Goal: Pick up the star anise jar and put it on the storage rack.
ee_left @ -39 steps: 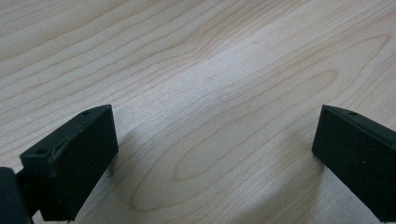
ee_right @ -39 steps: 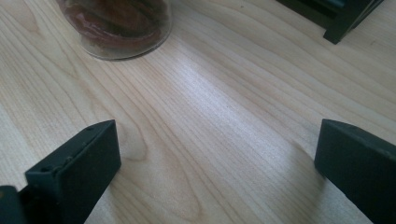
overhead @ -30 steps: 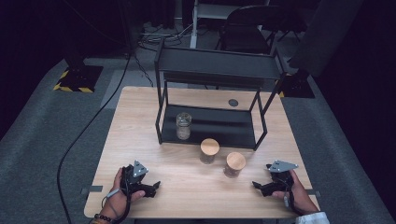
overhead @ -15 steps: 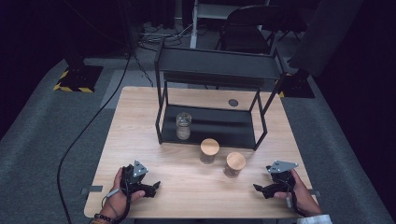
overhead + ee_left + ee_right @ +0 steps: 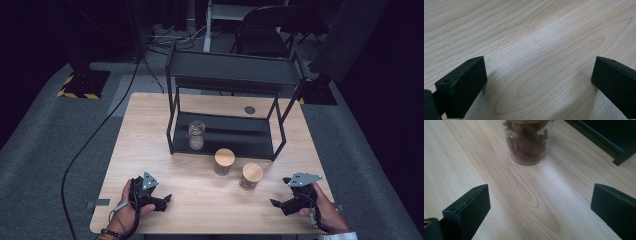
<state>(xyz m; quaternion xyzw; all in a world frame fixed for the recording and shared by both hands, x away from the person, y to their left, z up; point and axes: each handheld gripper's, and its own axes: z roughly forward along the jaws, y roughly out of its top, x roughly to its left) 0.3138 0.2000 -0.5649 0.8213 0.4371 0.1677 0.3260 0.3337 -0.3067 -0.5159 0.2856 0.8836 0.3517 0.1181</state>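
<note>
Right gripper (image 5: pixel 276 204) at the near right edge of the table (image 5: pixel 150 125), jaws spread wide and empty, having just eased slightly closer together with nothing between them; seen in the right gripper view (image 5: pixel 539 212) aimed low across bare wood at a jar. Left gripper (image 5: pixel 167 199) at the near left edge, likewise released, jaws apart over plain wood grain in the left gripper view (image 5: pixel 539 87), gripping nothing. Both tools cradled in a person's hands, left hand (image 5: pixel 127 207) and right hand (image 5: pixel 322 207), entering from the bottom of the high view.

Just beyond the right gripper, well clear of its jaws: near jar (image 5: pixel 251 176), glass with a round wooden lid, upright on the tabletop. In the right gripper view, same jar presumably (image 5: pixel 529 142), packed with reddish-brown contents, top cut off by the frame. Beside it and slightly farther back, second lidded jar (image 5: pixel 224 161), also upright, just in front of the rack.

Farther on, black metal rack (image 5: pixel 225 75) across the middle of the table, two tiers. On its lower shelf, at the left end, clear glass jar (image 5: pixel 196 135) without a wooden lid, upright. Behind the rack, small dark disc (image 5: pixel 249 110) flat on the wood. Off the table's left side, black cable (image 5: pixel 100 130) across grey floor.
</note>
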